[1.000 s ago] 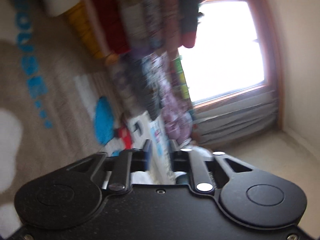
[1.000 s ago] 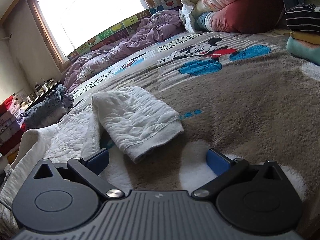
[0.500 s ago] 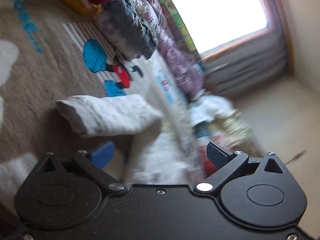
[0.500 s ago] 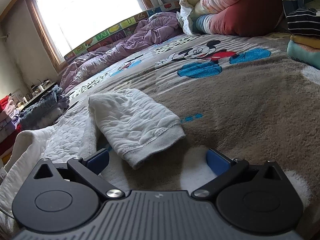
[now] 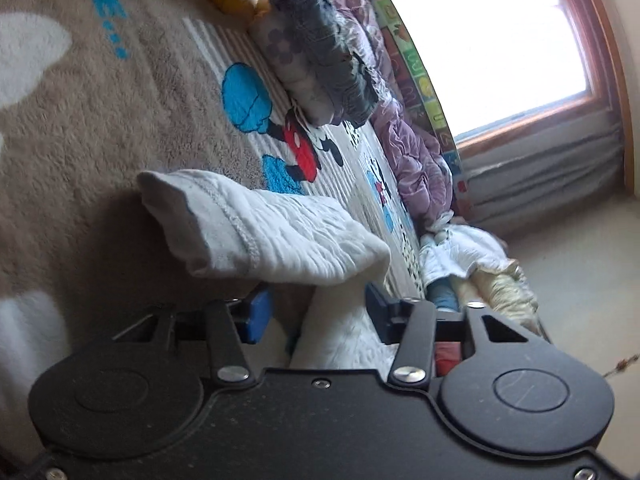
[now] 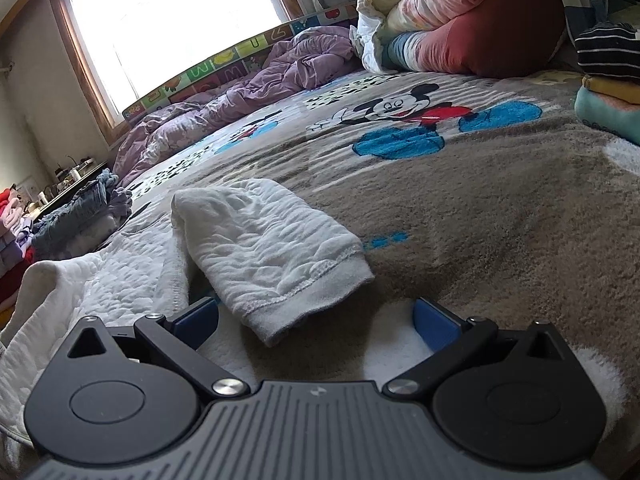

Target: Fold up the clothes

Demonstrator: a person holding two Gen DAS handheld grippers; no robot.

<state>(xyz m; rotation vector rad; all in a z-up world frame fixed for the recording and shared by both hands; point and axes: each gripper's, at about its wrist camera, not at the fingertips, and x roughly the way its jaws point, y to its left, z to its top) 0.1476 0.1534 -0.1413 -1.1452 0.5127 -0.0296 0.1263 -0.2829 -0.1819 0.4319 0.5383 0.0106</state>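
A white quilted garment lies on the bed; its sleeve (image 6: 272,248) is folded over toward the brown blanket, cuff nearest me. The garment's body (image 6: 100,292) spreads to the left. In the left wrist view the same sleeve (image 5: 260,232) lies just ahead of my left gripper (image 5: 316,312), which is open and empty, its blue pads close beside the white cloth. My right gripper (image 6: 316,320) is wide open and empty, with the cuff between and just beyond its fingertips.
A brown Mickey Mouse blanket (image 6: 460,200) covers the bed. A purple quilt (image 6: 240,100) lies along the window side. Piled bedding (image 6: 460,20) and folded clothes (image 6: 608,92) sit at the right. More clothes (image 6: 76,216) lie at the bed's left edge.
My left gripper swung down from the window toward the bed and opened, then narrowed somewhat near the sleeve. My right gripper stayed open and edged slightly closer to the cuff.
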